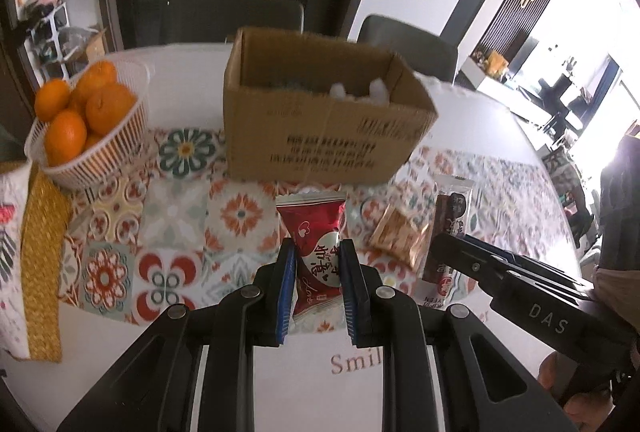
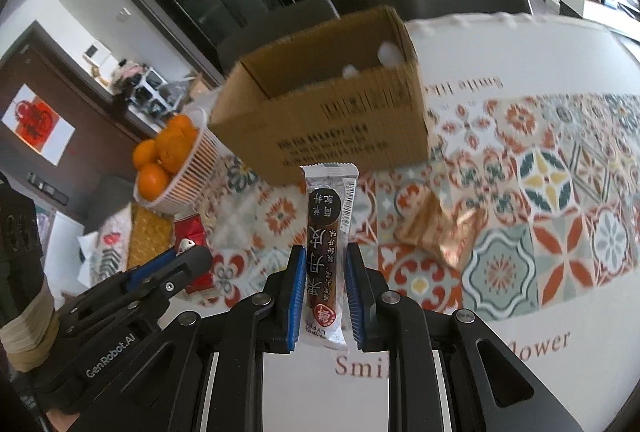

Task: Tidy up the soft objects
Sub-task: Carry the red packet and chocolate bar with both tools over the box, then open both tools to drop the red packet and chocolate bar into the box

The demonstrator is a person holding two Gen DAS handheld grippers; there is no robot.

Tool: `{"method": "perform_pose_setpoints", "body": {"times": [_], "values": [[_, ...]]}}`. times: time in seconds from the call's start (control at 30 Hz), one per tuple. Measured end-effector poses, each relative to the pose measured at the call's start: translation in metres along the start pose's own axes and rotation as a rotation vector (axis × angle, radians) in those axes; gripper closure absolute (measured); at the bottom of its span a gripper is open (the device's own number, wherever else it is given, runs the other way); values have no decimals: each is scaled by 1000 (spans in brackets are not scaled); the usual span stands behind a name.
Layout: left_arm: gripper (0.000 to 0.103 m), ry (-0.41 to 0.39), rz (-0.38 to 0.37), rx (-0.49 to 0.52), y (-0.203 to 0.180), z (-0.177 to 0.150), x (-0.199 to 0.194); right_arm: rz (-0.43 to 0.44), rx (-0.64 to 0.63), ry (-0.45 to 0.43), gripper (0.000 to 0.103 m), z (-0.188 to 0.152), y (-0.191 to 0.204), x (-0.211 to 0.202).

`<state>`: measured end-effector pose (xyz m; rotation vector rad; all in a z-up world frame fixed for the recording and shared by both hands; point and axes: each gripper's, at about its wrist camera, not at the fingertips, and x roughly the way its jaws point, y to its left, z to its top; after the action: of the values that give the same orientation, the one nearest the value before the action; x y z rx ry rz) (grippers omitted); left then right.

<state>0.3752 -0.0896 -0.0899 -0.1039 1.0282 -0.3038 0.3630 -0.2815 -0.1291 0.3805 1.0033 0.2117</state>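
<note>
At lower centre of the left wrist view, a red snack packet is clamped by the left gripper. A long brown bar packet is gripped between the right gripper's 2 blue pads. A cardboard box is seen at upper centre, a gold wrapper lying right of the bar.

on the worktop, the box stands behind three snack packets; the basket of oranges sits left of the box.
</note>
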Motion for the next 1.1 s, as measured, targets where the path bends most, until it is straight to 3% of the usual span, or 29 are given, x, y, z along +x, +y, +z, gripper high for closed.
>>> {"method": "perform_pose_setpoints", "body": {"times": [0.63, 1.1], "values": [[81, -149, -2, 57, -20, 71, -29, 59, -69, -170, 86, 74, 21, -39], [81, -149, 18, 81, -31, 141, -7, 21, -88, -156, 88, 139, 17, -22]]}}
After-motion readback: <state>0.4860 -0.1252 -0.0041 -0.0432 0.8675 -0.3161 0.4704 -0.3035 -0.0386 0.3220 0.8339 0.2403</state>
